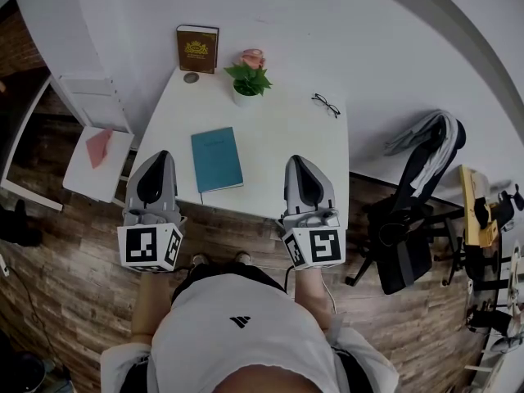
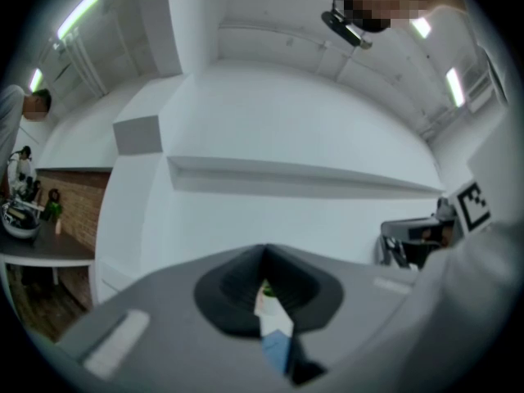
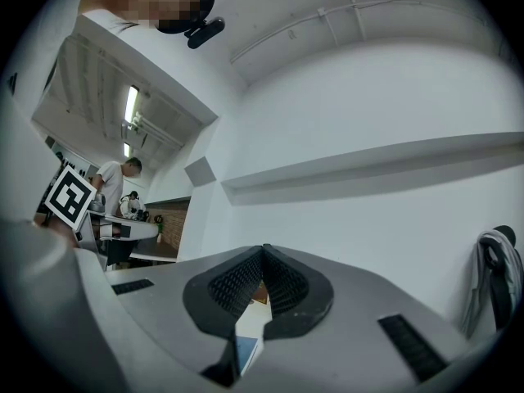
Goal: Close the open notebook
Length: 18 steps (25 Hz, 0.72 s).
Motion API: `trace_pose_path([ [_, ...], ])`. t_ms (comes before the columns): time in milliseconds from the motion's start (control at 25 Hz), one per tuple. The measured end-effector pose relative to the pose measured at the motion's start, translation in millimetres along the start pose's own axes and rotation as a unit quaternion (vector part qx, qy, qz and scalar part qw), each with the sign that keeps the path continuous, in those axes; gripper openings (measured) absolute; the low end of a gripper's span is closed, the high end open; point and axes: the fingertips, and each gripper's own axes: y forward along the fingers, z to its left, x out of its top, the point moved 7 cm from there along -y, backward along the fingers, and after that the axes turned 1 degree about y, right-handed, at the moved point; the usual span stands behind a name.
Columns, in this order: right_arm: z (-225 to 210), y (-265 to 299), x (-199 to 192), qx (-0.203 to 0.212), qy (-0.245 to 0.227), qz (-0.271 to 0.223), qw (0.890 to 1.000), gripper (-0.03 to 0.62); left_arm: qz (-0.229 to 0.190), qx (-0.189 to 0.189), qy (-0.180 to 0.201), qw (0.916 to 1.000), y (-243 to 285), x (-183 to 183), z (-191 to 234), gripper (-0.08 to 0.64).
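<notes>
A teal notebook [image 1: 216,159] lies closed and flat on the white table [image 1: 286,150], near its front edge. My left gripper [image 1: 157,164] hovers to the notebook's left at the table's front left corner, jaws shut with nothing in them. My right gripper [image 1: 298,170] is held to the notebook's right over the front edge, also shut and empty. In the left gripper view the jaws [image 2: 264,256] meet at the tips, with a sliver of teal seen through the slit behind them. In the right gripper view the gripper [image 3: 263,256] points at the white wall.
At the table's back stand a brown book [image 1: 197,48] against the wall, a small round object [image 1: 191,78], a potted plant [image 1: 249,79] and glasses [image 1: 325,105]. A white side table [image 1: 92,174] with pink paper [image 1: 99,146] stands left. An office chair [image 1: 413,219] draped with clothing is on the right.
</notes>
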Motion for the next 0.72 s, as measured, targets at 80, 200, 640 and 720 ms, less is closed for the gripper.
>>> trace_pose_path([
  [80, -1.2, 0.0, 0.2, -0.002, 0.000, 0.000, 1.000, -0.005, 0.000, -0.001, 0.001, 1.0000, 1.6, 0.2, -0.8, 0.009],
  [200, -1.6, 1.2, 0.0, -0.003, 0.001, 0.000, 1.000, -0.005, -0.002, -0.002, 0.001, 1.0000, 3.5, 0.2, -0.5, 0.009],
  [640, -1.9, 6.6, -3.4, 0.000, 0.001, 0.002, 1.000, -0.005, -0.002, 0.004, -0.001, 1.0000, 6.7, -4.3, 1.8, 0.009],
  [720, -1.8, 7.3, -3.6, 0.000, 0.002, 0.002, 1.000, -0.005, -0.001, 0.005, -0.002, 1.0000, 6.9, -5.1, 2.3, 0.009],
])
